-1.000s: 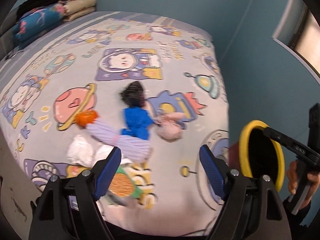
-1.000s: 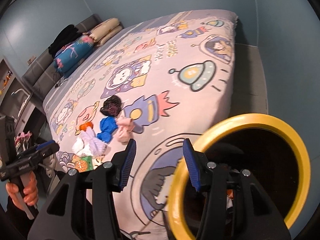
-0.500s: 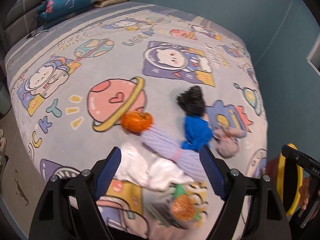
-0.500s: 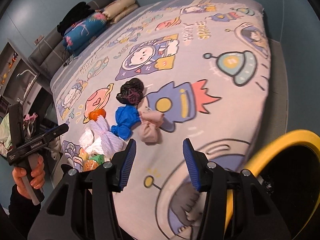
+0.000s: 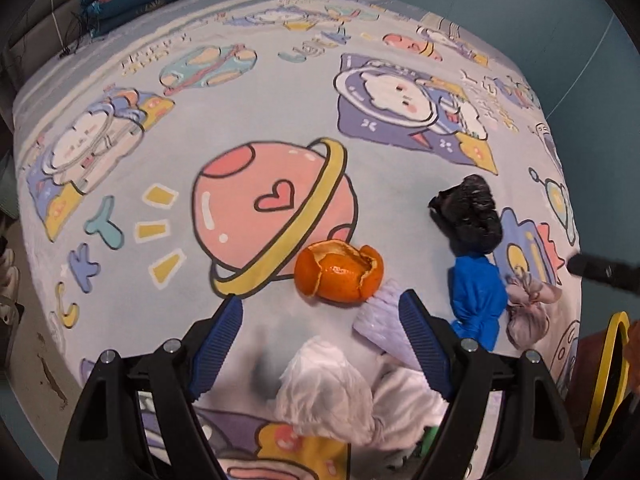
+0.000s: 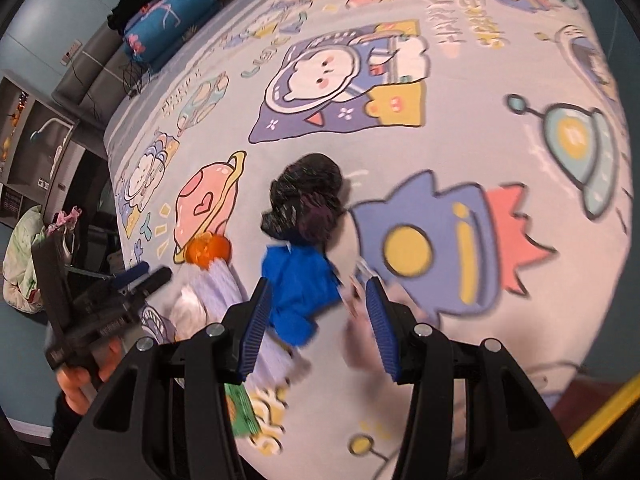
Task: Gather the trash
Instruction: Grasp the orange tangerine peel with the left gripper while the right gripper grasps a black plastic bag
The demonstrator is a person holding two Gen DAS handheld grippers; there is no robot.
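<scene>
A: Item one, left gripper (image 5: pixel 320 334)?
B: Jaws wide apart, empty. Just ahead: orange peel (image 5: pixel 339 271), a torn-open cup shape. Crumpled white tissue (image 5: pixel 324 394) lies between the fingers, nearer the camera.
A: Item two, right gripper (image 6: pixel 318 326)?
B: Parted, gripping nothing. Between its fingers: knotted blue bag (image 6: pixel 300 284), long axis pointing away; beyond it, glossy crinkled black bag (image 6: pixel 306 200). All on the cartoon-print bedsheet (image 6: pixel 460 140).

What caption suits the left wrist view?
Open left gripper above crumpled white tissue and orange peel on a cartoon bedsheet.
</scene>
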